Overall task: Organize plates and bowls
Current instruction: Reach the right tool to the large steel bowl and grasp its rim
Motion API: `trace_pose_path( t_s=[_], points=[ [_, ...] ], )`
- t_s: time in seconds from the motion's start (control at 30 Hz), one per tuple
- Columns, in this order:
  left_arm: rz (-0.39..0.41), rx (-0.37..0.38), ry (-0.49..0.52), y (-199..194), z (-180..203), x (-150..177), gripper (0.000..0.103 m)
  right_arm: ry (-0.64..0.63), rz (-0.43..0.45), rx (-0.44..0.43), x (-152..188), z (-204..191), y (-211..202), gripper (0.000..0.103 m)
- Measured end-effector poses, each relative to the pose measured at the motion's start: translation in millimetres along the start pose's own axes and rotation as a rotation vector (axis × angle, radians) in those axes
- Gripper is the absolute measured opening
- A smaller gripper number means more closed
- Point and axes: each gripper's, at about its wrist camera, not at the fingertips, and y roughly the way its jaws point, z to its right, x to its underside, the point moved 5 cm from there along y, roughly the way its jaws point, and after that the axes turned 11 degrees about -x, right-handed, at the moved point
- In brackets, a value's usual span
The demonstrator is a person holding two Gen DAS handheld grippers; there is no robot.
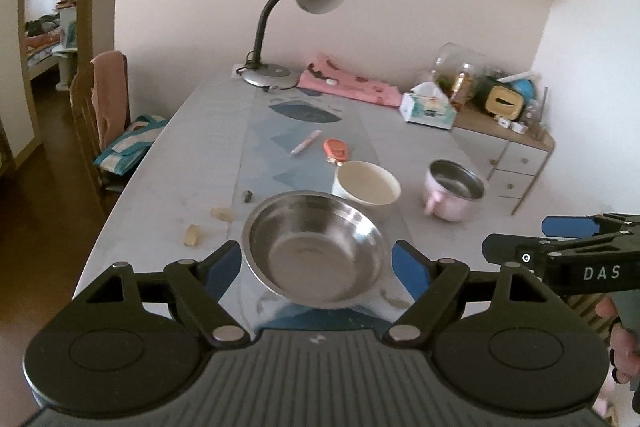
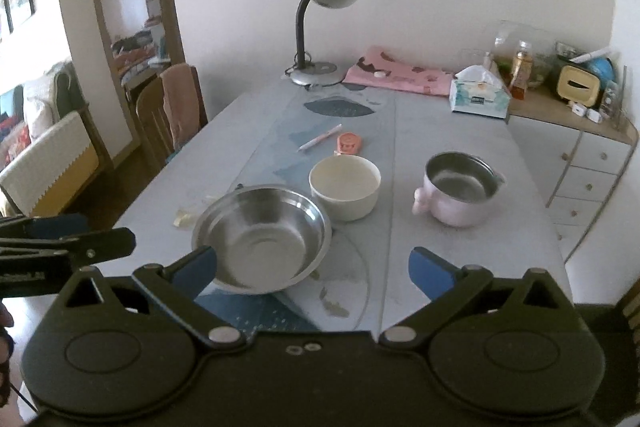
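Note:
A wide steel bowl (image 1: 314,251) (image 2: 262,235) stands on the table near its front edge. Behind it is a white bowl (image 1: 368,183) (image 2: 344,187), and to the right a pink pot with a steel inside (image 1: 454,189) (image 2: 460,189). My left gripper (image 1: 316,269) is open; the steel bowl shows between its blue pads, but the right wrist view has this gripper (image 2: 110,231) well left of the bowl and clear of it. My right gripper (image 2: 314,269) (image 1: 514,235) is wide open and holds nothing; it hovers before the bowls, right of the left one.
A desk lamp (image 1: 276,67), a pink cloth (image 1: 348,83) and a tissue box (image 2: 480,95) are at the table's far end. A pen (image 2: 320,139) and an orange item (image 2: 350,143) lie mid-table. A chair (image 2: 172,111) stands left, a drawer cabinet (image 2: 584,171) right.

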Motion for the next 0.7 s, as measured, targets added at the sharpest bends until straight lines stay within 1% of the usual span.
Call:
trace_pose_path(
  t_s=[0.1,0.2,0.37,0.5,0.6,0.63,0.7],
  points=[
    [-0.017,-0.048,0.000,22.5,-0.8,-4.5,0.083,0.005,-0.025,-0.018,-6.5,11.2,22.8,0.103],
    [-0.051,-0.076,-0.020,47.4,-3.7,-7.0,0.083,0.012,-0.047,-0.019,-12.0,24.1,47.7,0.101],
    [-0.092,-0.140,-0.003,88.3,-2.6,-8.3,0.083,0.040,-0.100,-0.033,-14.9,45.0,92.1,0.092],
    [-0.134,-0.163,0.008,119.2,-0.3,-5.3,0.083,0.070,-0.141,-0.056,-11.8,56.7,127.2,0.088],
    [-0.173,-0.189,0.017,143.1,-0.3,-0.3,0.082,0.093,-0.177,-0.064,-6.3,64.4,150.5,0.079],
    [-0.185,-0.187,0.014,149.8,-0.8,1.4,0.082,0.108,-0.193,-0.067,-3.7,67.0,158.0,0.073],
    [-0.211,-0.190,0.004,162.2,-2.5,4.9,0.076,0.138,-0.219,-0.076,-0.8,71.0,169.9,0.068]
  ],
)
